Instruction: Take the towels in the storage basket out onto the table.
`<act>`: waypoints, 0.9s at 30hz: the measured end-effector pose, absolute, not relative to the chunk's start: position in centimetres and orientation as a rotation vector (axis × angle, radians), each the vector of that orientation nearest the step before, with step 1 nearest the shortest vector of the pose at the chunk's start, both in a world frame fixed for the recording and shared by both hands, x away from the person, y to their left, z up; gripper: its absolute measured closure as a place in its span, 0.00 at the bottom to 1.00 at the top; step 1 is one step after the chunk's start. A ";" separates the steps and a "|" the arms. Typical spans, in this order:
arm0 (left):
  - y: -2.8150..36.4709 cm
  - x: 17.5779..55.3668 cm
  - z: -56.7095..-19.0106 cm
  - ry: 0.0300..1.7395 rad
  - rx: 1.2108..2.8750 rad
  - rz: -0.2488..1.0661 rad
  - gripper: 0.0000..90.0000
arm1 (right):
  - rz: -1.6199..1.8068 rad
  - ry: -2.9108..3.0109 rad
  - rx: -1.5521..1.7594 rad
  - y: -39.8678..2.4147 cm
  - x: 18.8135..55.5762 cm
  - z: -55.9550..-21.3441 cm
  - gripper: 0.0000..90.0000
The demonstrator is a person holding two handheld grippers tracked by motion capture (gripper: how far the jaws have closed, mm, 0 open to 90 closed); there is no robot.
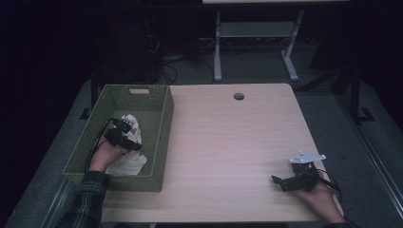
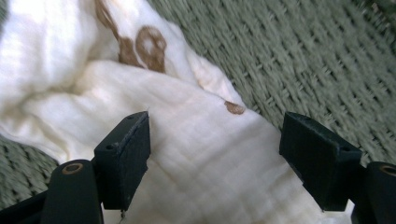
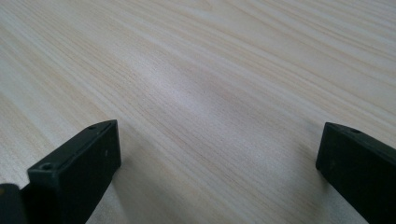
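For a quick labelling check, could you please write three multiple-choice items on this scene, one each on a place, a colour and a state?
1. Where does the white cloth lie?
A. in the basket
B. on the bare table
C. on the floor

2. What colour is the woven basket?
A. red
B. green
C. blue

3. How does the left gripper stand?
A. shut with nothing between its jaws
B. jaws open over the cloth
C. resting on the tabletop

Answers:
1 A, the high view shows the cloth inside the basket's walls.
2 B, its weave is green.
3 B, the left gripper view shows the jaws wide apart with cloth between them.
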State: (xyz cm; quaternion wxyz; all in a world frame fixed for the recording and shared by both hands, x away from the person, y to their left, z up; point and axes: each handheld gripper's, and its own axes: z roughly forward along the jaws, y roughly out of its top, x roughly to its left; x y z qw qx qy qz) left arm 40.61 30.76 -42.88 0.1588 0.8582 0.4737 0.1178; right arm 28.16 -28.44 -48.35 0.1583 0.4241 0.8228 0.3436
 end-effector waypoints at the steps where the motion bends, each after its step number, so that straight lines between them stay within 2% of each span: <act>1: 30.7 40.6 -43.0 1.355 2.462 0.332 0.27 | 0.983 2.353 1.213 -28.4 28.2 -48.4 0.00; 6: 30.7 40.7 -43.3 1.380 2.481 0.313 0.32 | 0.984 2.352 1.213 -28.4 28.2 -48.4 0.00; 9: 30.8 40.6 -43.3 1.382 2.472 0.293 0.41 | 0.982 2.353 1.212 -28.4 28.2 -48.4 0.00; 11: 30.8 40.5 -43.1 1.374 2.476 0.284 0.51 | 0.983 2.353 1.212 -28.4 28.2 -48.4 0.00; 12: 30.9 40.4 -43.0 1.372 2.480 0.293 0.63 | 0.983 2.353 1.213 -28.4 28.2 -48.3 0.00; 15: 31.1 40.4 -42.7 1.389 2.474 0.282 0.83 | 0.984 2.352 1.213 -28.4 28.2 -48.4 0.00; 16: 31.1 40.3 -42.7 1.396 2.463 0.279 0.86 | 0.982 2.352 1.214 -28.4 28.2 -48.3 0.00; 19: 31.3 40.3 -42.3 1.411 2.442 0.268 0.90 | 0.983 2.352 1.213 -28.4 28.2 -48.4 0.00; 27: 32.4 39.7 -40.6 1.384 2.245 0.291 0.91 | 0.983 2.353 1.213 -28.4 28.2 -48.3 0.00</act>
